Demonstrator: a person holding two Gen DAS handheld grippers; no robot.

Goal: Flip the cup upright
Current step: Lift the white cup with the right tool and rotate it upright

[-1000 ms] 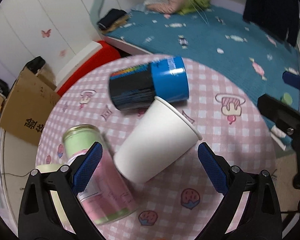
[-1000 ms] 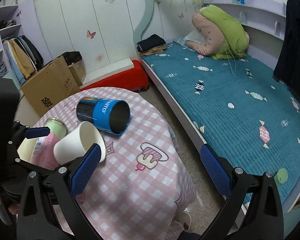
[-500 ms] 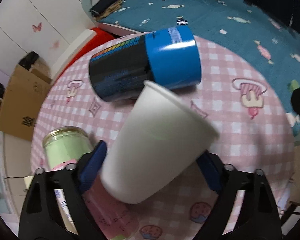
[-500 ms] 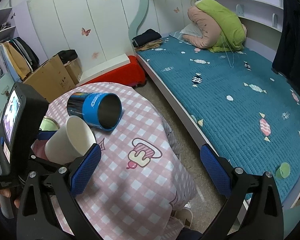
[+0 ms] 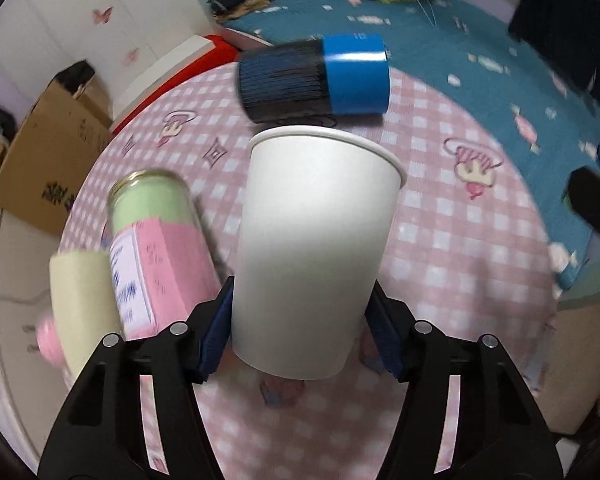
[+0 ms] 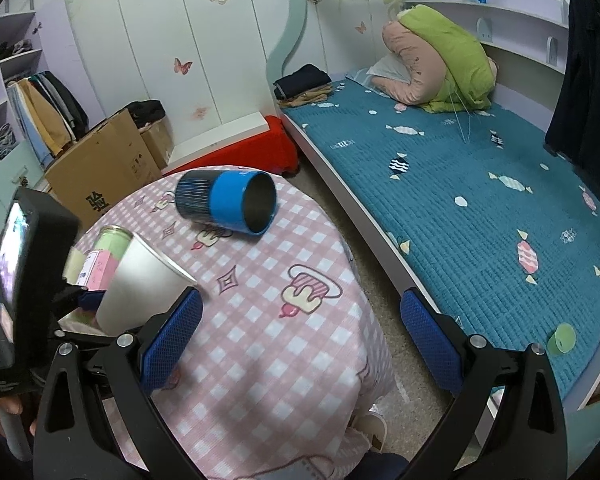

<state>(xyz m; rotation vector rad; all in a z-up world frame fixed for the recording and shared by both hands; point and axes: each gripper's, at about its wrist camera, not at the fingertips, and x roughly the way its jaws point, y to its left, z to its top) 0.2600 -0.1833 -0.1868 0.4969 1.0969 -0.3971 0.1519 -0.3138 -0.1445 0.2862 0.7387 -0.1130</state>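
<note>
Left claw [image 5: 300, 344] pinching the white paper cup [image 5: 312, 248] near its base, rim up and tilted, above the pink checkered tabletop [image 5: 440, 240]. Blue-banded black metal tumbler [image 5: 314, 76] lying on its side just behind the cup. Right claw [image 6: 300, 324] spread wide, holding nothing.

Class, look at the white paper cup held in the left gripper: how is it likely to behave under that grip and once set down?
The white paper cup looks thin-walled, so the left gripper, clamped near its base, could probably dent it. It seems empty, so likely very light. Being tapered with a narrow base, it may tip easily on the checked tablecloth.
</note>
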